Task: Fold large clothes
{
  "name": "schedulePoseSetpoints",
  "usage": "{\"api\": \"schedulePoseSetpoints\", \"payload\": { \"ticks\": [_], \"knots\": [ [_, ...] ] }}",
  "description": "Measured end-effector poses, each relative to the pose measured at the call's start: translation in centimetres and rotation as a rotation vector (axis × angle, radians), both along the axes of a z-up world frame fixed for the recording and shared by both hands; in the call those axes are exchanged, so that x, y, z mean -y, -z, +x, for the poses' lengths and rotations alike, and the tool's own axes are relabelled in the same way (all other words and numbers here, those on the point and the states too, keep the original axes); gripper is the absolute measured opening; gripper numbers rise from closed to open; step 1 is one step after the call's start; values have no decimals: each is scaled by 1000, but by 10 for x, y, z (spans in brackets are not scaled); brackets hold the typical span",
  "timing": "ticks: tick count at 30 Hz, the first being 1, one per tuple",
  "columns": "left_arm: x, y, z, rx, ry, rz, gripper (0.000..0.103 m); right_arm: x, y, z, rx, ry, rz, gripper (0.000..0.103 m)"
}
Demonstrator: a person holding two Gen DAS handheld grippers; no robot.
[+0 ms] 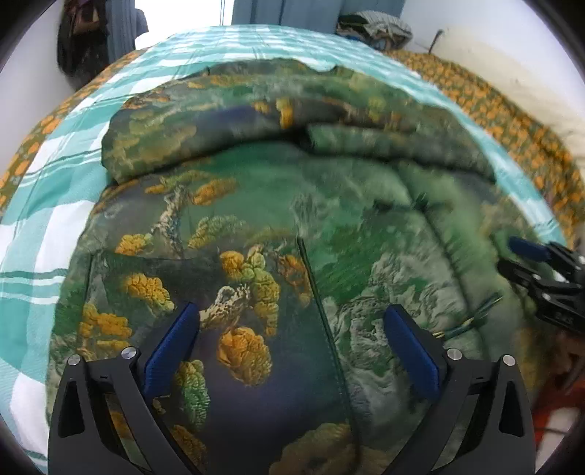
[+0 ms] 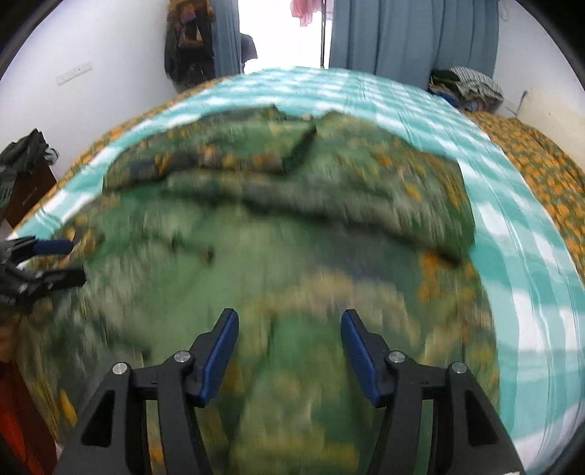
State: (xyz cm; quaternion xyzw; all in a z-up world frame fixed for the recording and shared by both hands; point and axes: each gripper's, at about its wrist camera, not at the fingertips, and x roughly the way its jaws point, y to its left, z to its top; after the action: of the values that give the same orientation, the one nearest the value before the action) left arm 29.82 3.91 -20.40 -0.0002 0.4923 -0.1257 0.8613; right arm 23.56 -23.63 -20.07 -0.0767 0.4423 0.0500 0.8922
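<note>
A large green garment (image 1: 278, 226) printed with orange and yellow trees lies spread on the bed, its far part folded over into a thick band (image 1: 256, 120). My left gripper (image 1: 290, 321) is open and empty just above the near part of the cloth. My right gripper (image 2: 289, 325) is open and empty over the same garment (image 2: 278, 234), which is blurred in that view. Each gripper shows at the edge of the other's view: the right one (image 1: 537, 263) and the left one (image 2: 44, 259).
A teal and white checked sheet (image 1: 44, 219) covers the bed over an orange-patterned cover (image 1: 512, 120). A pile of clothes (image 2: 464, 87) sits at the far right corner. Blue curtains (image 2: 402, 33) and hanging dark clothes (image 2: 186, 47) line the far wall.
</note>
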Motion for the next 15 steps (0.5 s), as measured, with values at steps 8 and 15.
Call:
{"api": "schedulePoseSetpoints", "payload": {
  "ticks": [8, 15],
  "knots": [
    [6, 11, -5, 49, 6, 12, 102, 8, 22, -9, 43, 46, 47, 62],
    [7, 12, -7, 64, 7, 22, 102, 8, 26, -15, 74, 43, 41, 62]
  ]
}}
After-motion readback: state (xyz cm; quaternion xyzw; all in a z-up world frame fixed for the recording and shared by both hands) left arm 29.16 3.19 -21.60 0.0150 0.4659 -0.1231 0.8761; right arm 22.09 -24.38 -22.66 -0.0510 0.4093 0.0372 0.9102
